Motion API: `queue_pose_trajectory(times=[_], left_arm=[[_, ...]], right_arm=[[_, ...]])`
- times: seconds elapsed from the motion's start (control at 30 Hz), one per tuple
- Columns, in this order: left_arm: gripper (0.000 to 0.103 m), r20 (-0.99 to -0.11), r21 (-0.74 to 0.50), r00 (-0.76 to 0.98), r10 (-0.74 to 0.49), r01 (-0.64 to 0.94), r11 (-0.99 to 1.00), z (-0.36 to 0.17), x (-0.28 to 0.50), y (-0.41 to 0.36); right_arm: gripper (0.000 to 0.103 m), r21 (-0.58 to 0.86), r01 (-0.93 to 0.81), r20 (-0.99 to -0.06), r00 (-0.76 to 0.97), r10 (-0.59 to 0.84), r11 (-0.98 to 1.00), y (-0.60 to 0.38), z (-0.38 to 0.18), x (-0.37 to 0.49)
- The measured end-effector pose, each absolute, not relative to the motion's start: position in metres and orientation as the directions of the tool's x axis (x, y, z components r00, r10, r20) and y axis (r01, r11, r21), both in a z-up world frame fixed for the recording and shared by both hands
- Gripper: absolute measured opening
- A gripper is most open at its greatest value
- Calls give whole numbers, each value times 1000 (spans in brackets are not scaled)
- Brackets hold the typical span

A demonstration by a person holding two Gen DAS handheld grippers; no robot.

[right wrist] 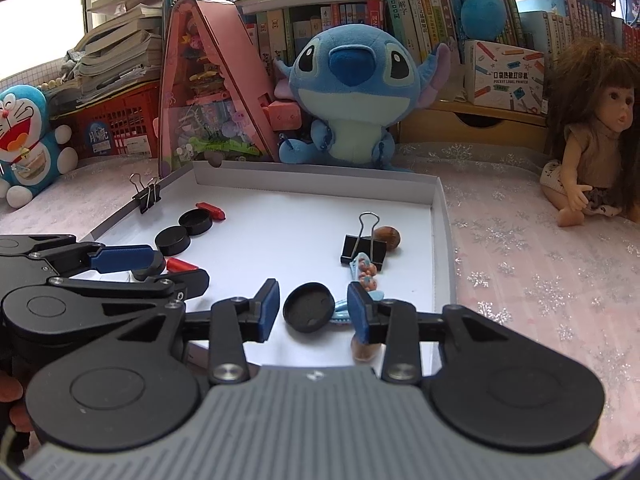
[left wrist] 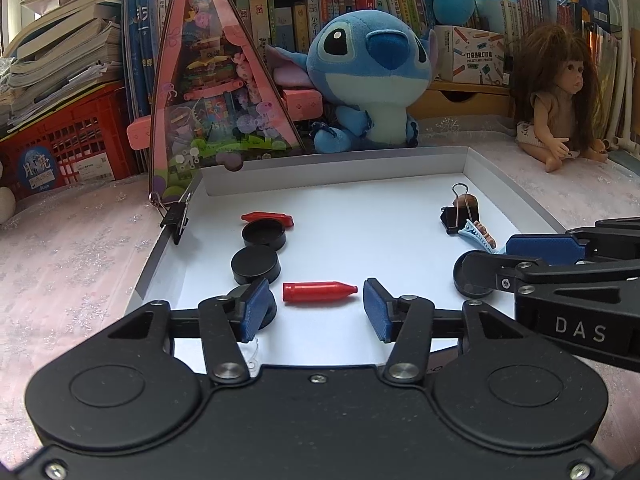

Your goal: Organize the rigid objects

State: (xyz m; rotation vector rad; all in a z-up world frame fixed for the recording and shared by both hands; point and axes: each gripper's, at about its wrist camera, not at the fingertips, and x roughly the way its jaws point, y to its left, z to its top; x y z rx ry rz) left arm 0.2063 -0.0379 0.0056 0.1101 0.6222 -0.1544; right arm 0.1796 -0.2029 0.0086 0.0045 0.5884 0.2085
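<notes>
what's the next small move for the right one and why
Probably ease the right hand-held gripper forward and down, then close on the black cap. Its jaws stand open on either side of the cap, which lies free on the white tray beside a blue hair clip.

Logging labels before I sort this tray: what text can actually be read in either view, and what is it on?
"DAS": right gripper, on its black body.
"POCKET LABEL PRINTER": white box on the wooden drawer; the Chinese line above it is too blurred.
"月亮": blue sticker on the red crate; smaller print unreadable.
Book spines: Chinese titles, too small to read reliably.
</notes>
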Motion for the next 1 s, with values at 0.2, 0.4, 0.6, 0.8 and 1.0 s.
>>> queue_pose_trajectory(times=[0.2,0.4,0.6,0.8,1.0], left_arm=[[60,-582,55,806,-106,169,984,12,199,-37],[66,-567,42,817,-111,163,986,19,185,-35],[69,-557,36,824,-108,154,987,26,172,-30],[72,-540,24,834,-113,150,988,33,152,-26],[73,-539,-2,833,-123,145,989,32,132,-20]], right_arm=[[61,62,-178,-541,820,183,982,-204,13,175],[65,73,-159,-528,831,173,985,-208,19,167],[73,69,-151,-513,842,165,986,-209,24,155],[79,69,-137,-494,856,153,988,-210,28,139],[81,63,-123,-485,863,138,990,-210,25,122]])
